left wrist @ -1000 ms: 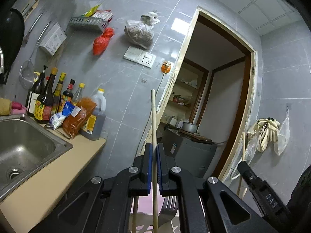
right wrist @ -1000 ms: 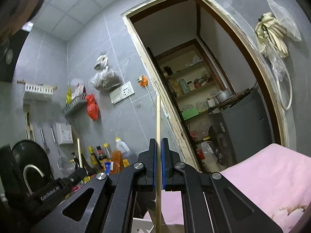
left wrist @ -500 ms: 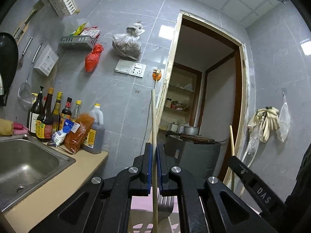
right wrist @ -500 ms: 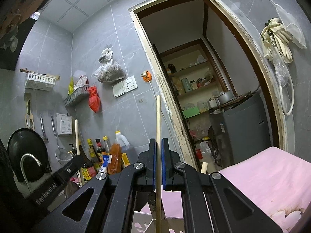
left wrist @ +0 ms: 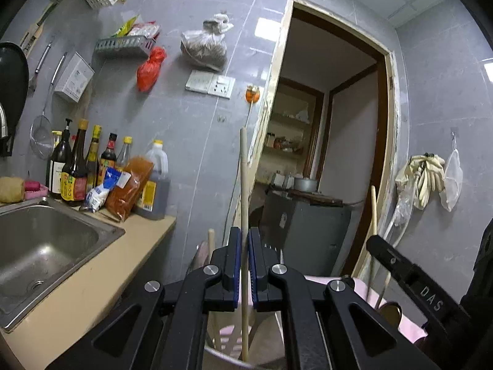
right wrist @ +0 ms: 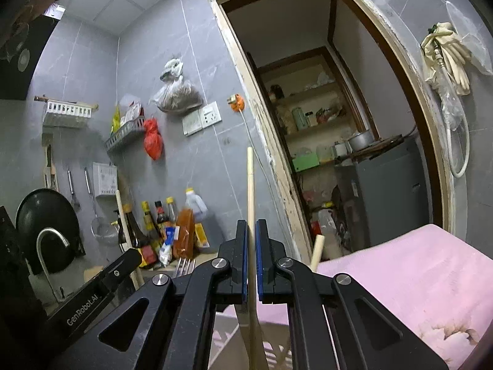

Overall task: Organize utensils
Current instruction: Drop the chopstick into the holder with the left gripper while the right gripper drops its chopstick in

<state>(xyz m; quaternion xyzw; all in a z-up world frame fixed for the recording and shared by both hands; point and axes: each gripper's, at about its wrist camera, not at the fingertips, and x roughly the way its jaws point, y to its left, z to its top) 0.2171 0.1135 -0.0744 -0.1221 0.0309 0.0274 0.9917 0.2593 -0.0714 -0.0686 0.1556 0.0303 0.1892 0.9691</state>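
My left gripper [left wrist: 244,240] is shut on a thin wooden stick [left wrist: 243,185], held upright, its lower end inside a white slotted utensil holder [left wrist: 229,343]. My right gripper [right wrist: 251,234] is shut on a pale wooden handle [right wrist: 250,191], also upright, over the same white holder [right wrist: 229,336]. A fork [right wrist: 184,266] and another wooden handle [right wrist: 317,251] stand beside it. In the left wrist view the right gripper's body [left wrist: 409,280] shows at the lower right with its handle [left wrist: 373,215], and a fork's tines [left wrist: 271,248] show behind my fingers.
A steel sink [left wrist: 40,246] and beige counter [left wrist: 92,289] lie left, with sauce bottles [left wrist: 80,166] at the wall. A pink cloth [right wrist: 400,277] covers the surface at right. An open doorway [right wrist: 323,138] with shelves is ahead. A black pan [right wrist: 46,225] hangs left.
Both grippers have lowered with their utensils still clamped. The holder rim and neighbouring utensil handles have come into view below the fingers.
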